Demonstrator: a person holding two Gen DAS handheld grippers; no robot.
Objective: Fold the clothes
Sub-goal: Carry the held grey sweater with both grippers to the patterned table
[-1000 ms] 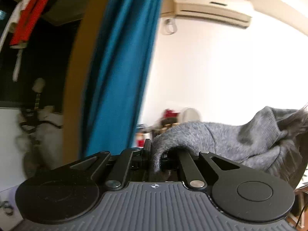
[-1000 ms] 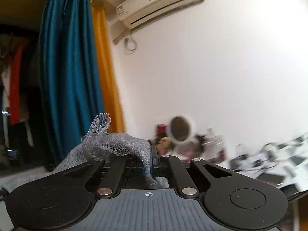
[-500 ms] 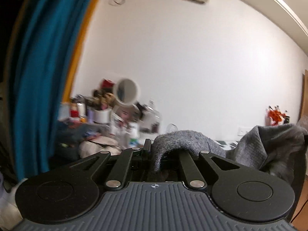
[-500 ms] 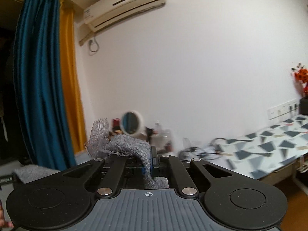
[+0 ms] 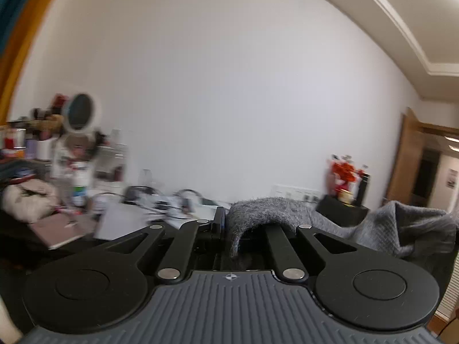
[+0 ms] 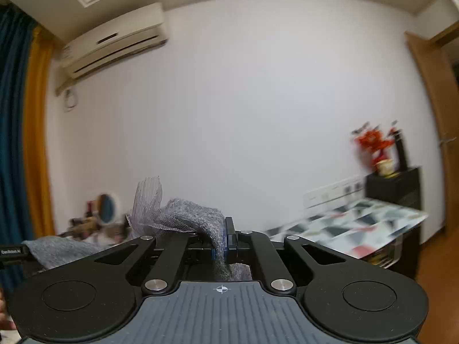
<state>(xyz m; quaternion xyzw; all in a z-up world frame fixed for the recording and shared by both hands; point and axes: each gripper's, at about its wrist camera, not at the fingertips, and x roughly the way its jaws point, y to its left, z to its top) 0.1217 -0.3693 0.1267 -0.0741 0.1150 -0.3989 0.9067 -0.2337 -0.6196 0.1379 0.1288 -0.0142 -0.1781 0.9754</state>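
— What did each claw have?

— My left claw point(image 5: 225, 230) was pinched tight on a fold of the grey knit garment point(image 5: 381, 229); the cloth ran off to the right, sagging in the air and cut off at the frame's edge. My right claw point(image 6: 226, 242) was clamped on another part of it, a mesh trim point(image 6: 147, 203) sticking up beside the fingers, and the knit trailed away to the left.

— Any room around you?

— Plenty ahead: only the bare white wall point(image 6: 243, 114). The patterned desk point(image 6: 358, 226) lay low on the right, its near edge well apart from my fingers. A cluttered desk point(image 5: 86, 200) sat low on the left.

— What couldn't you make out?

— That clutter was blurred; a round mirror point(image 5: 81, 111) stood out, the rest possibly bottles. How the garment hung below both claws was hidden.
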